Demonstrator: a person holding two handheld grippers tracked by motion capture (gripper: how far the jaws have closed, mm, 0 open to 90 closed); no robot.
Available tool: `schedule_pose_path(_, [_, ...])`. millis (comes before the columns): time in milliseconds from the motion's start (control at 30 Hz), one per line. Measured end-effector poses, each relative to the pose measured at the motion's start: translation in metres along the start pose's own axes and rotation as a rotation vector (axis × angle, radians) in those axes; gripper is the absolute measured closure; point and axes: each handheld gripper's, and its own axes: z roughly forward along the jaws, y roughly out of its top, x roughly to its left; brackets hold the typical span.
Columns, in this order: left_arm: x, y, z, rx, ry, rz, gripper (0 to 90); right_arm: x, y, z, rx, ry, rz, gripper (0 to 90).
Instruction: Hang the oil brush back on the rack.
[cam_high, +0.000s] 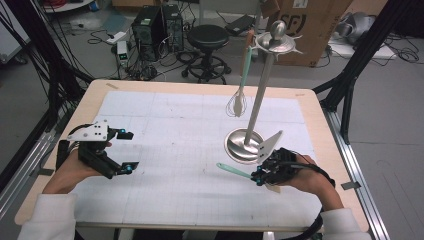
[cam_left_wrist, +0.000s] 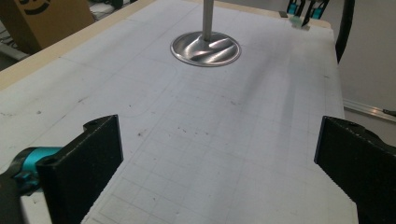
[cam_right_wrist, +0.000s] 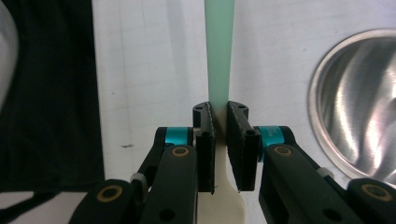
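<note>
Near the right front of the table in the high view, your right gripper has a utensil with a mint-green handle clamped between its jaws, the handle sticking out toward the middle of the white mat. It sits just beside the round steel base of the hanging stand, where a whisk with the same green handle hangs from the top disc. Your left gripper is well apart on the other side, jaws spread wide with nothing between them.

In the left gripper view, the two black jaws stand far apart over bare mat, touching nothing; the stand's base lies farther off.

In the right gripper view, the jaws are nearly closed, pinching the utensil where the green handle meets a cream-coloured part that runs back under the gripper. It looks light and fairly stiff, probably smooth plastic or silicone, so it could slip or swivel in a narrow pinch. Your hold near that junction seems sensible; keep the handle end free if you mean to hang it on the stand.
</note>
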Motion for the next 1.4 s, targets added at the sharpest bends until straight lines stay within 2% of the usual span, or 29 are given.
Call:
schedule_pose_path(100, [0.0, 0.0, 0.0, -0.001, 0.0, -0.003, 1.7, 0.001, -0.004, -0.015, -0.058, -0.007, 0.014, 82.0])
schedule_pose_path(300, [0.001, -0.001, -0.001, -0.002, 0.002, -0.003, 1.7, 0.003, -0.01, -0.041, -0.132, -0.031, 0.042, 82.0])
schedule_pose_path(467, [0.001, -0.001, -0.001, -0.003, 0.004, -0.008, 1.7, 0.005, -0.014, -0.06, -0.192, -0.05, 0.042, 82.0])
schedule_pose_path(700, [0.002, -0.002, -0.001, -0.004, 0.005, -0.01, 1.7, 0.005, -0.024, -0.086, -0.283, -0.07, 0.065, 82.0])
schedule_pose_path(1033, [0.003, -0.003, -0.002, -0.001, 0.01, -0.015, 1.7, 0.005, -0.042, -0.125, -0.382, -0.119, 0.118, 82.0])
schedule_pose_path(1233, [0.003, -0.004, -0.001, 0.002, 0.006, -0.017, 1.7, 0.001, -0.051, -0.148, -0.403, -0.145, 0.152, 82.0])
schedule_pose_path(1400, [0.004, -0.004, -0.002, 0.002, 0.009, -0.014, 1.7, -0.002, -0.057, -0.165, -0.444, -0.173, 0.172, 82.0])
